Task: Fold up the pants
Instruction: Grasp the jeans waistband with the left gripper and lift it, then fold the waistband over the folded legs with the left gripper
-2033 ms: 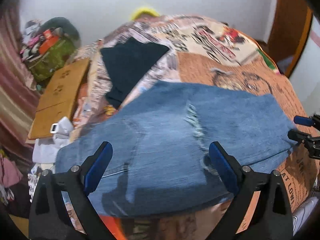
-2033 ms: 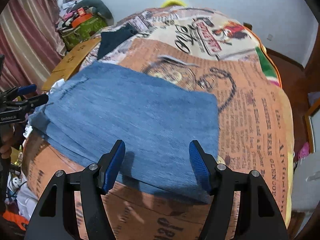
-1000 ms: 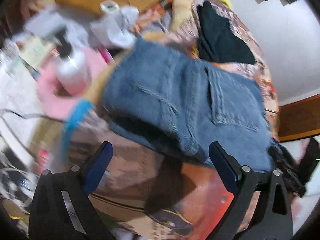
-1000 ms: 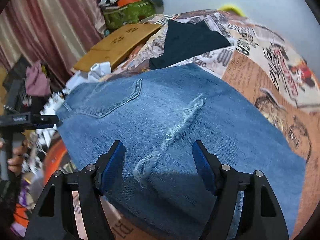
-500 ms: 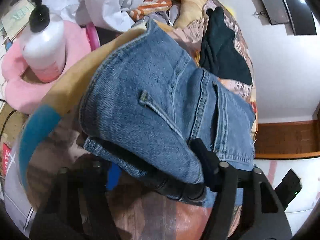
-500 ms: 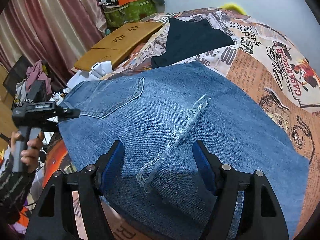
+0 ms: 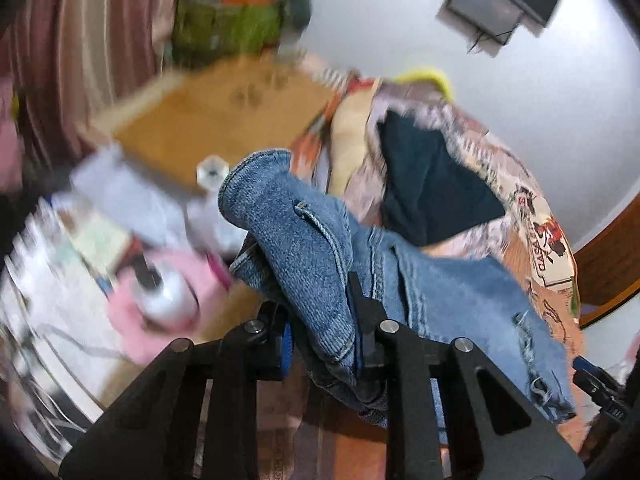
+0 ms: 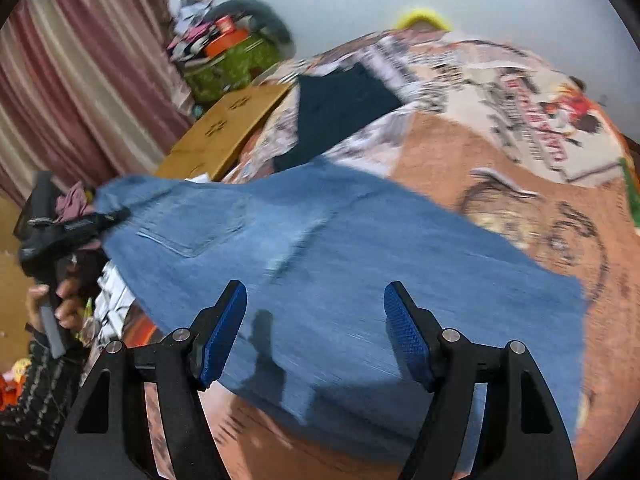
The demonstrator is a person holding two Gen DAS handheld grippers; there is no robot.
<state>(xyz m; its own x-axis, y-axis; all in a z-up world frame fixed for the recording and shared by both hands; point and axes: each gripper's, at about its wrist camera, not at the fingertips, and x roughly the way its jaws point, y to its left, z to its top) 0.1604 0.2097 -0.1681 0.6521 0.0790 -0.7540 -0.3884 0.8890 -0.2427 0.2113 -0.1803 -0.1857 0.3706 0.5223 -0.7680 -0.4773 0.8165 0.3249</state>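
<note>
Bedspread blurs; jeans hide left gripper's pinching pads

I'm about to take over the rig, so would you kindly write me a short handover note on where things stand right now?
Left gripper: shut on the waistband end of the jeans, lifted off the bed.
Right gripper: open, hovering over the leg part of the jeans, holding nothing.
The jeans lie across the patterned bedspread, already folded lengthwise, back pocket up. A dark garment sits beyond them.
Left to do: carry the waistband end over toward the hems, let go and flatten the fold.
</note>
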